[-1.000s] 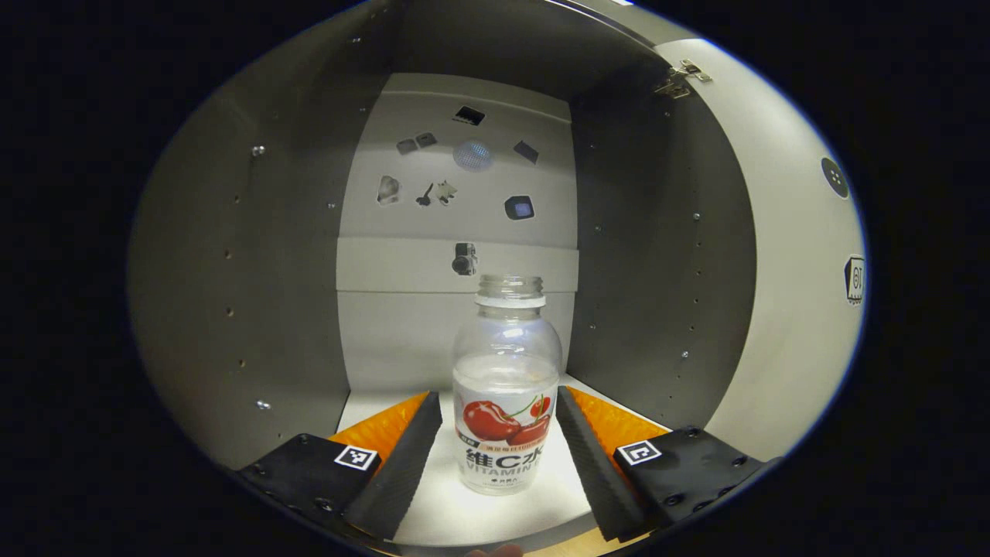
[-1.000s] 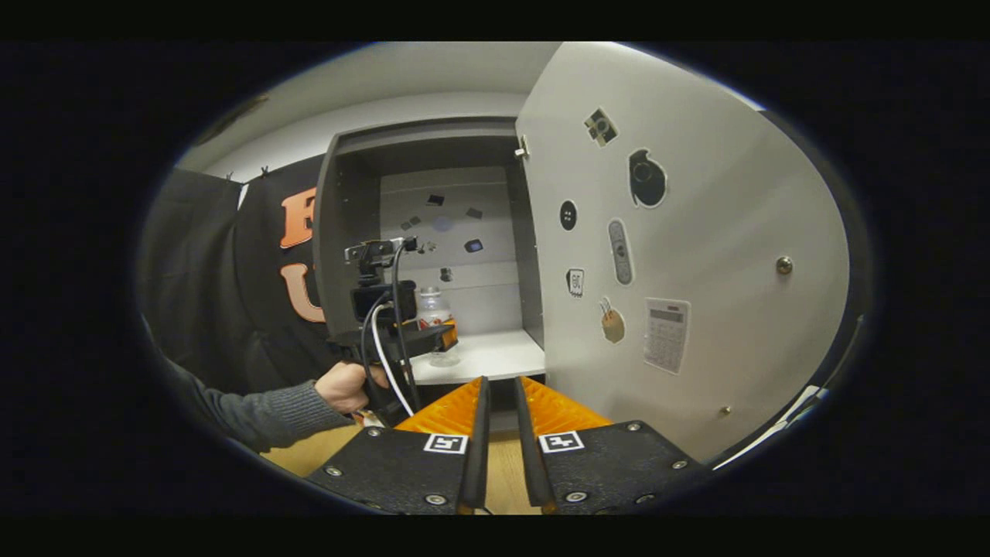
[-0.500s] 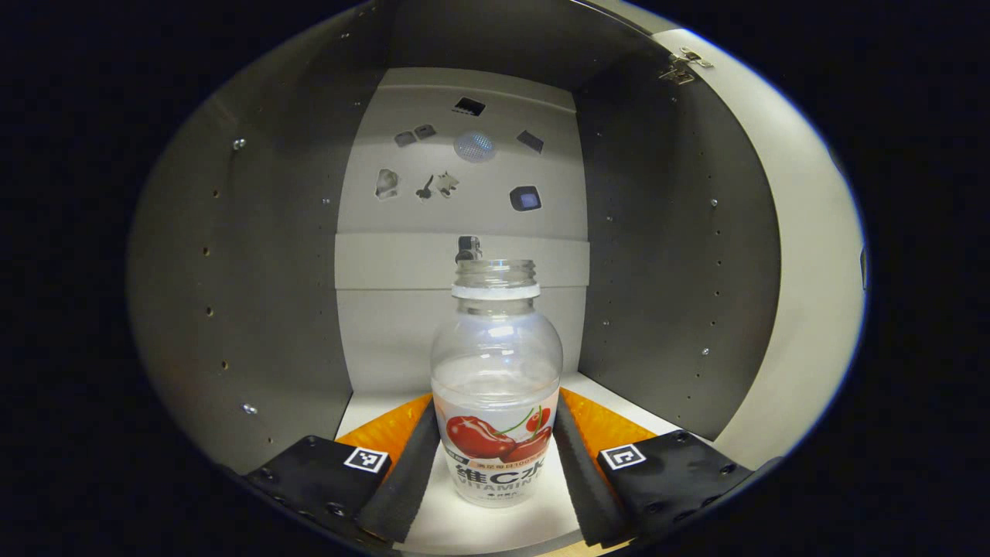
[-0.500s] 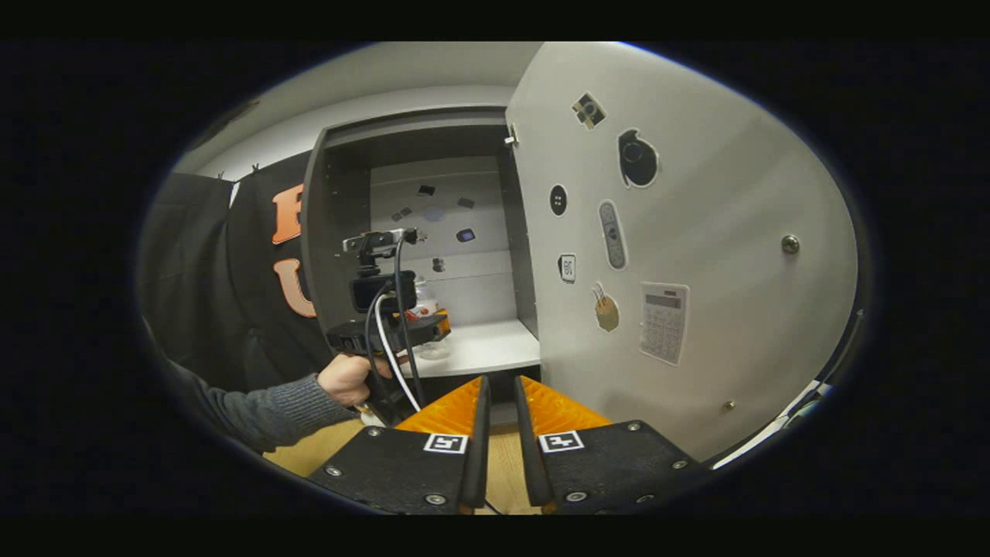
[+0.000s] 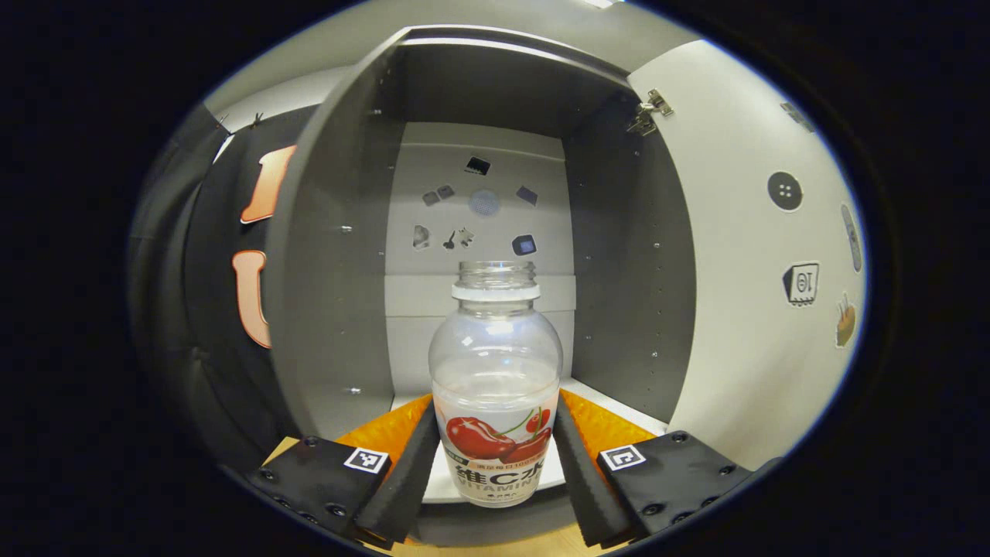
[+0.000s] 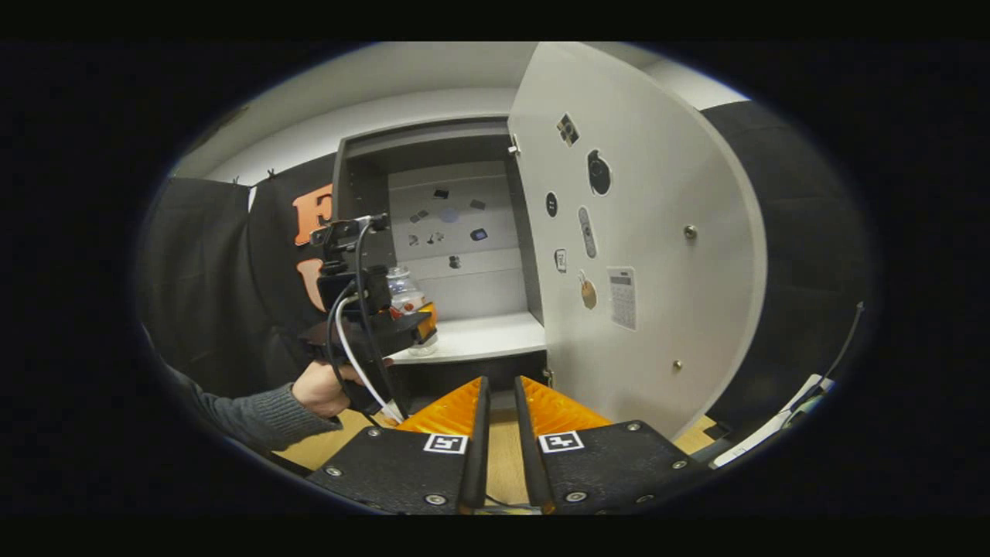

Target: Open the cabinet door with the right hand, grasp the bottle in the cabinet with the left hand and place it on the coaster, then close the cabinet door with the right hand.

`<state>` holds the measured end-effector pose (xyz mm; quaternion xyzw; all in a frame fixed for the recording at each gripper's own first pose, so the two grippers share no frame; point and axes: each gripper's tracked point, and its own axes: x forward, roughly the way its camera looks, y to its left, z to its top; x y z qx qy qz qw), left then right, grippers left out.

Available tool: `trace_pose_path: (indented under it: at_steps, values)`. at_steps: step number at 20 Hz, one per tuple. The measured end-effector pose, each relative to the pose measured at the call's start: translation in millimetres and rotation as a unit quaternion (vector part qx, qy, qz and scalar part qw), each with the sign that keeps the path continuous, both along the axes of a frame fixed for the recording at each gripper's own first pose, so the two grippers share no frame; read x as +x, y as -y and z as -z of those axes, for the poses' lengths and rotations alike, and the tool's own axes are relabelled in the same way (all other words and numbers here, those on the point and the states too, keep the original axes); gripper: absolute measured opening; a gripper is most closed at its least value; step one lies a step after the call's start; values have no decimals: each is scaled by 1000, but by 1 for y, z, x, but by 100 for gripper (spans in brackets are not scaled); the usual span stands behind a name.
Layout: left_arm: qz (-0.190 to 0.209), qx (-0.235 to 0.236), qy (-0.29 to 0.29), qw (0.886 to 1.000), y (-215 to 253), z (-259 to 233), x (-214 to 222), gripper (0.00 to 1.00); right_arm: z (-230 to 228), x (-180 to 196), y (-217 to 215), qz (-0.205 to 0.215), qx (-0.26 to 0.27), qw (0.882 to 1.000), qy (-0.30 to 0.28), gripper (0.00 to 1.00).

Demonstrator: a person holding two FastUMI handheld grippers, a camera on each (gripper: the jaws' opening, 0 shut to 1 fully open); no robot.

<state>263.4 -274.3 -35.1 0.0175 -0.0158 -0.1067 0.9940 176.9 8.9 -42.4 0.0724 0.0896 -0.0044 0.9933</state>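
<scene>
clear capless plastic bottle with a cherry label [image 5: 496, 387] sits clamped between the left gripper [image 5: 495, 456] fingers at the grey cabinet [image 5: 332, 271] shelf's front edge; right gripper [image 6: 496, 422] fingers nearly closed, empty, beside the open white door [image 6: 642, 232].

Clear bottle [image 5: 495, 387] between the fingers: white neck ring, red cherry label. Cabinet [image 5: 332, 271] ahead: grey walls, white shelf.

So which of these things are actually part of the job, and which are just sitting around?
Part of the job:
- bottle, pinched in the left tongs
- cabinet
- cabinet door, swung open
- right tongs, closed on nothing

Just there:
- stickers on the door
- stickers on the cabinet's back wall
- white cable on the left tongs
</scene>
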Motion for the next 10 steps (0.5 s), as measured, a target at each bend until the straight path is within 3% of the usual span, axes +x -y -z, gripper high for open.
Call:
trace_pose_path:
  at_steps: [10]
  values:
    - [-29, 1, -45, 999, -56, 90, -118, 84, 33, -72, -24, -38, 13, 998, -42, 20]
